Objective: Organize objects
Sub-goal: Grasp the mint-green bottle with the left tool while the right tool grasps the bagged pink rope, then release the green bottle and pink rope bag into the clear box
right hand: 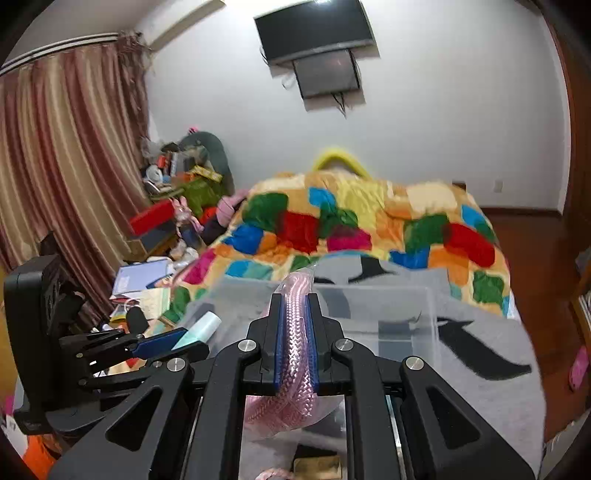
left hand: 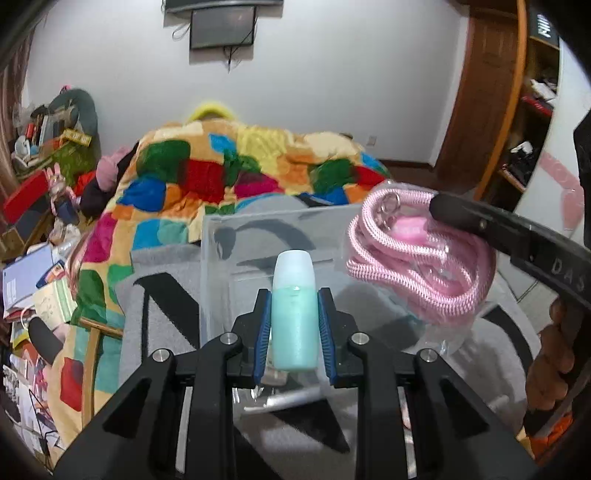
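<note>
Both grippers loaded above the clear bin

Left gripper — fingers clamped on the teal bottle, held upright over the bin. Right gripper — fingers closed on the bagged pink cord, also above the bin, which rests on a grey blanket.

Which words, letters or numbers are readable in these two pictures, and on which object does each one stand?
"DAS": raised letters on the black arm of the right tongs, seen in the left wrist view; any further letters are cut off.
Large black shapes on the grey blanket: perhaps letters, but not readable.
White marks on a dark sign on the shelf: blurred, unreadable.
Teal bottle in the left tongs: no text visible.
Books and papers on the floor: too small.
</note>
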A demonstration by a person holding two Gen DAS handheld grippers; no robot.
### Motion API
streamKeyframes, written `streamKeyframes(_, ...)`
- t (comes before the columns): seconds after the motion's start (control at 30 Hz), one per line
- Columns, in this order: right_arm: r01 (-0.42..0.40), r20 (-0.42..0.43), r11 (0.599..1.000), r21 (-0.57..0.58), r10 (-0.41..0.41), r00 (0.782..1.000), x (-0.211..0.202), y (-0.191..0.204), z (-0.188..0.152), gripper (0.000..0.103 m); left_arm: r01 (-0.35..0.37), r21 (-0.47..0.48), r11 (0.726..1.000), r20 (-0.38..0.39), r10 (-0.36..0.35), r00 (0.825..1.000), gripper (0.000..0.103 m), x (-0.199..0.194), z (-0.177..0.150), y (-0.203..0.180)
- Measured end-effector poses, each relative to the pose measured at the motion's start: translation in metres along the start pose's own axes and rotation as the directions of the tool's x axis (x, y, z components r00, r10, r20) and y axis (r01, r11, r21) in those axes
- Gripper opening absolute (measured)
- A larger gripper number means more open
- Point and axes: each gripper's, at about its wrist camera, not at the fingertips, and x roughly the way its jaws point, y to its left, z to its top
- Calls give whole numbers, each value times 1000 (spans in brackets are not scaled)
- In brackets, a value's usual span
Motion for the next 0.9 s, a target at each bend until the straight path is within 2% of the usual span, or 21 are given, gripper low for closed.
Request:
streamKeyframes(0.13, 1, -90, 1000, 30, 2, 996, 26, -14, -8, 10, -21, 16, 1000, -51, 22, 998, 24, 21, 2, -1)
streamKeyframes(0.3, 48, -169, 998, 29, -42, 985, 31, -29, -22, 14, -23, 49, 999, -70, 27, 997, 26, 22, -2, -8)
streamKeyframes(0.4, 47, -172, 999, 5, -46, 984, 21, -31, -29, 15, -25, 66, 998, -52, 28, 998, 32, 14, -4, -13)
streamKeyframes(0.47, 61, -156, 998, -18, -63, 986, 8, -31, -33, 18, -24, 73, 997, -36, 27, 999, 42, 6, -5, -16)
streamKeyframes(0.5, 64, -150, 998, -27, -67, 986, 3, -30, -33, 20, -25, 75, 997, -29, 27, 999, 43, 2, -6, -16)
streamKeyframes(0.6, 72, -122, 996, -57, -78, 989, -16, -24, -36, 29, -28, 82, 996, -3, 29, 1000, 49, -12, -9, -20)
streamKeyframes(0.67, 72, -106, 995, -74, -80, 991, -29, -22, -40, 37, -29, 83, 996, 16, 28, 999, 58, -22, -12, -22)
streamKeyframes(0.8, 100, -84, 988, -116, -110, 990, -48, -15, -52, 44, -19, 92, 996, 36, 15, 999, 64, -38, -23, -26)
streamKeyframes(0.9, 107, -104, 985, -134, -122, 987, -51, -13, -66, 50, -11, 106, 994, 32, 7, 999, 67, -43, -36, -31)
